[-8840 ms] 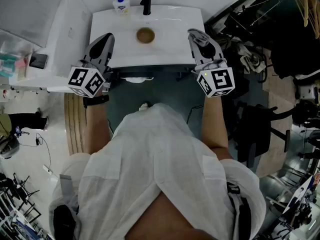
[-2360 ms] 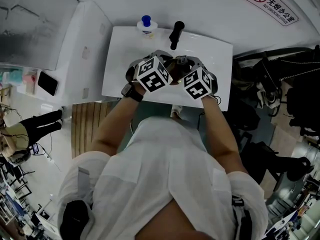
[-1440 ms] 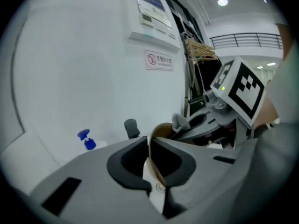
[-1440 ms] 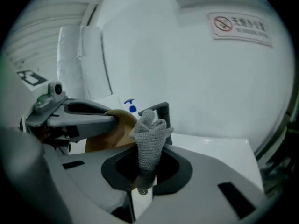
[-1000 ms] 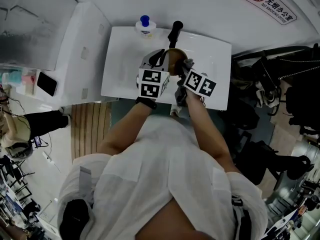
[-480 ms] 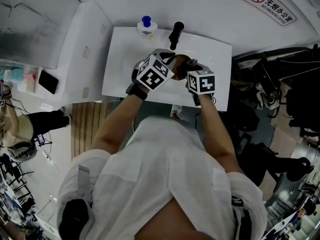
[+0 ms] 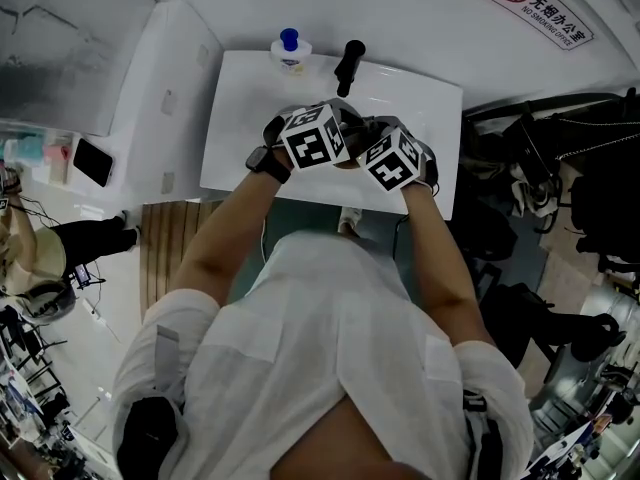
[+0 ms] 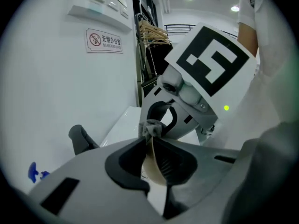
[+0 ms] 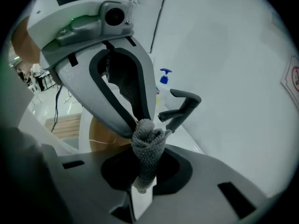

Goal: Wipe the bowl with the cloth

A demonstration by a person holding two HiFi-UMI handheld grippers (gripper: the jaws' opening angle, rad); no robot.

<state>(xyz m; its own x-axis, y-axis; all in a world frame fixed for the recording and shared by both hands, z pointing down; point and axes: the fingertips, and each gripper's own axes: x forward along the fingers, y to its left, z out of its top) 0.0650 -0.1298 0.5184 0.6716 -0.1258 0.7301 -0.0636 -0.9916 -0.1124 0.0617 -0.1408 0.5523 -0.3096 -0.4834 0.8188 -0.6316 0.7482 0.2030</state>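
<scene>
Over the white sink my two grippers meet, their marker cubes side by side in the head view, and the bowl is hidden under them there. The left gripper is shut on the thin rim of the tan wooden bowl; its jaws have just been opening slightly, the rim still between them. The right gripper is shut on a bunched grey cloth; its jaws have just been closing on it. The cloth sits right at the left gripper's tips, against the bowl's rim.
A black faucet and a blue-capped soap bottle stand at the back of the white sink counter. A white cabinet adjoins on the left. A no-smoking sign hangs on the wall.
Both grippers have rolled, their cubes showing different faces. The left one has shifted across the sink. The bowl, visible between the grippers earlier, is now covered by the cubes.
</scene>
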